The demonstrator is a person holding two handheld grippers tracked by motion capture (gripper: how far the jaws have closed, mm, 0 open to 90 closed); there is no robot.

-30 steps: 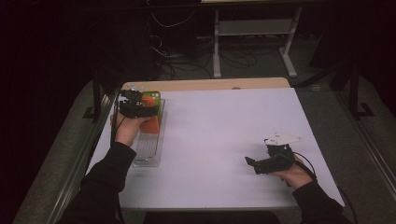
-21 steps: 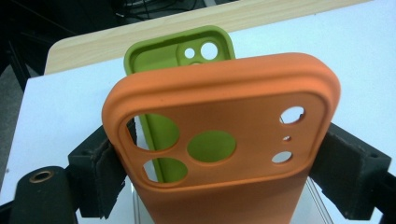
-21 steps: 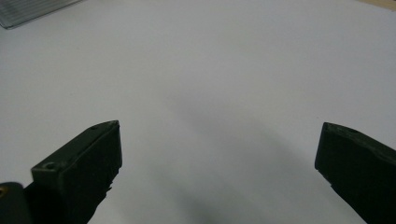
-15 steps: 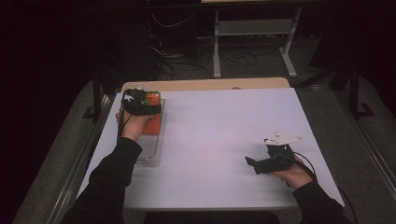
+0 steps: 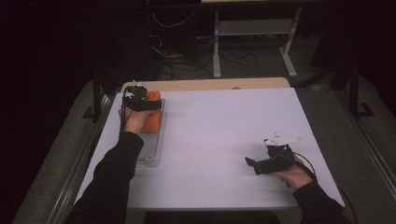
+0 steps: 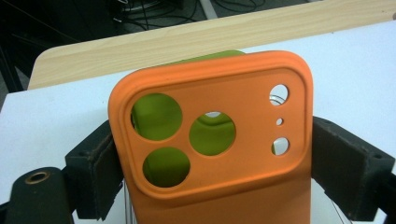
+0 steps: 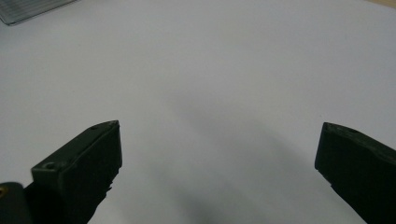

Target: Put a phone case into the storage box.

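writing: none legible | left gripper (image 6: 212,168) clamps orange phone case (image 6: 219,140), now farther along tray (image 5: 152,144) | right gripper (image 7: 219,154) jaws apart, unmoved

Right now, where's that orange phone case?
The orange phone case sits between the left gripper's jaws, over the clear tray at the table's far left in the high view, with a green case right behind it.

You have two phone cases, one orange (image 6: 219,140) and one green (image 6: 159,116) behind it, one clear tray (image 5: 150,149), one table (image 5: 224,130), and two grippers, left (image 6: 212,163) and right (image 7: 219,172).
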